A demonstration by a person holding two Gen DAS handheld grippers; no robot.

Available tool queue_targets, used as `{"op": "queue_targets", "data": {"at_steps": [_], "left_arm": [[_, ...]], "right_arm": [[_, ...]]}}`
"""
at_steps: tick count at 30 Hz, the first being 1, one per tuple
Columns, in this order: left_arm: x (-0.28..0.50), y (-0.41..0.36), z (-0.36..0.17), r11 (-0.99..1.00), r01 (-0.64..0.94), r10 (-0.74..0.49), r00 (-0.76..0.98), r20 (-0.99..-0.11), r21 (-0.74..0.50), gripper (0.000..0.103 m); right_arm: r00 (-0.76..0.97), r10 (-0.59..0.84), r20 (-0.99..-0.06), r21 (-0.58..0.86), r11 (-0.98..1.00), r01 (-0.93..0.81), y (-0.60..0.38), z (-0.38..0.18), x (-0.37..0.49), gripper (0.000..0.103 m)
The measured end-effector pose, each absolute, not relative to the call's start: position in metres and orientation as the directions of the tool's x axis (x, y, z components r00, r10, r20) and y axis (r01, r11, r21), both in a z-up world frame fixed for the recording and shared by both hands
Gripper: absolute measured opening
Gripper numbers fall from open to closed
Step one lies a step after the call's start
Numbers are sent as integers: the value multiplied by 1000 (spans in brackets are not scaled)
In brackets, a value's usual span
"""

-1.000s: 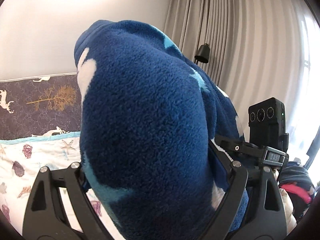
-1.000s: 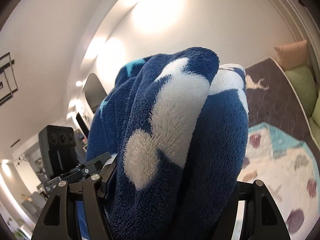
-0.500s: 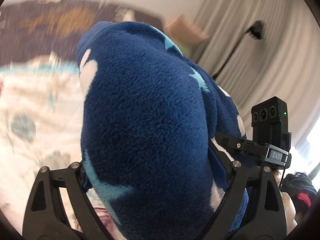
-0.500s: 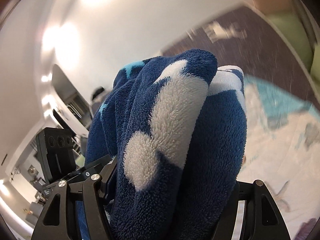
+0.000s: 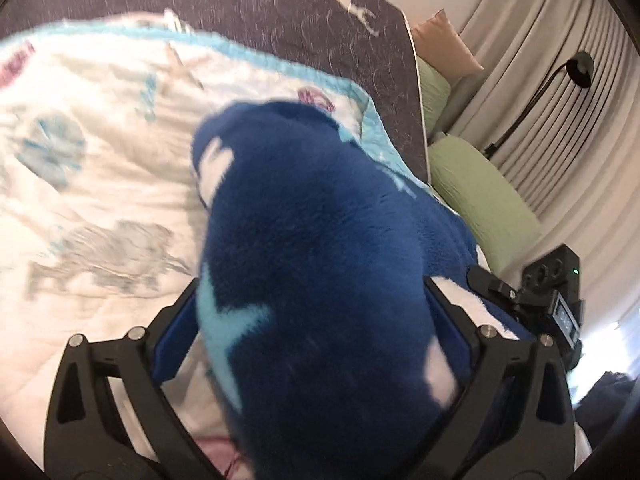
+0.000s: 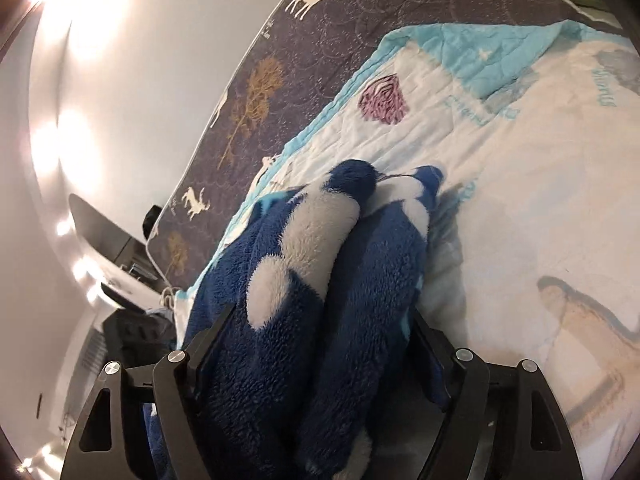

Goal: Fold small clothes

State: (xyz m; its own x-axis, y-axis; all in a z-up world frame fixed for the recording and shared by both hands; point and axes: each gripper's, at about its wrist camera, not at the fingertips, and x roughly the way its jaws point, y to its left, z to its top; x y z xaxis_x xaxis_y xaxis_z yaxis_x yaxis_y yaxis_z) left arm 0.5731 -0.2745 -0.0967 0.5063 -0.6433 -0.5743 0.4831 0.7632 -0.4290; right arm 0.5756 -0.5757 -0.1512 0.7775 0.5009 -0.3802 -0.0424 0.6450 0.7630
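Note:
A dark blue fleece garment (image 5: 320, 272) with white and light blue patches fills the space between my left gripper's (image 5: 316, 320) jaws, which are shut on a thick bunch of it. My right gripper (image 6: 320, 344) is shut on another bunch of the same fleece garment (image 6: 320, 280). The garment's far end touches the white quilt (image 6: 520, 200) on the bed. The right gripper's body (image 5: 556, 300) shows at the right of the left wrist view, close beside the left one.
The white quilt (image 5: 100, 160) with a light blue border lies over a dark grey bedspread (image 6: 360, 32) with deer and tree prints. Green pillows (image 5: 480, 200), a tan cushion, a black floor lamp (image 5: 576, 72) and curtains stand to the right. A white wall is at the left.
Both grippers have tipped down from facing the wall and curtains toward the bed, carrying the fleece down until its end reaches the quilt. Both holds are unchanged.

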Motion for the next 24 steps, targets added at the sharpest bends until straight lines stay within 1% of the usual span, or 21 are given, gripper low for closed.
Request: {"op": "queue_targets", "data": {"at_steps": [1, 2, 4, 7, 9, 12, 15, 17, 20, 23, 24], "left_arm": [[564, -272, -94, 783, 469, -620, 537, -572, -409, 100], [572, -270, -94, 794, 454, -606, 554, -571, -403, 100], [565, -257, -85, 811, 444, -584, 586, -562, -380, 100], [523, -248, -63, 818, 503, -568, 624, -537, -280, 100], [493, -243, -51, 824, 525, -547, 638, -542, -214, 100], [442, -234, -37, 815, 553, -545, 631, -552, -173, 100], [394, -222, -17, 826, 549, -526, 673, -521, -125, 100], [363, -218, 2, 845, 530, -494, 729, -474, -67, 102], [328, -209, 17, 865, 501, -461, 771, -440, -29, 102], [293, -200, 30, 880, 475, -434, 803, -408, -2, 102], [282, -196, 32, 885, 465, -424, 812, -400, 5, 102]], "right_arm": [[782, 489, -387, 760, 649, -30, -573, -149, 570, 82], [789, 470, -395, 757, 653, -10, -576, -148, 565, 83], [814, 422, -399, 753, 658, 28, -588, -145, 544, 83], [843, 384, -377, 764, 643, 49, -592, -145, 499, 83], [841, 361, -403, 753, 653, 81, -591, -142, 468, 83], [845, 291, -448, 703, 699, 131, -583, -120, 426, 83], [864, 209, -458, 611, 780, 135, -559, -82, 374, 83], [881, 153, -448, 535, 836, 126, -540, -55, 342, 84], [911, 88, -402, 399, 913, 88, -503, -14, 290, 86], [936, 22, -351, 288, 954, 85, -469, 16, 244, 89], [942, 2, -337, 269, 958, 95, -461, 22, 231, 91]]}}
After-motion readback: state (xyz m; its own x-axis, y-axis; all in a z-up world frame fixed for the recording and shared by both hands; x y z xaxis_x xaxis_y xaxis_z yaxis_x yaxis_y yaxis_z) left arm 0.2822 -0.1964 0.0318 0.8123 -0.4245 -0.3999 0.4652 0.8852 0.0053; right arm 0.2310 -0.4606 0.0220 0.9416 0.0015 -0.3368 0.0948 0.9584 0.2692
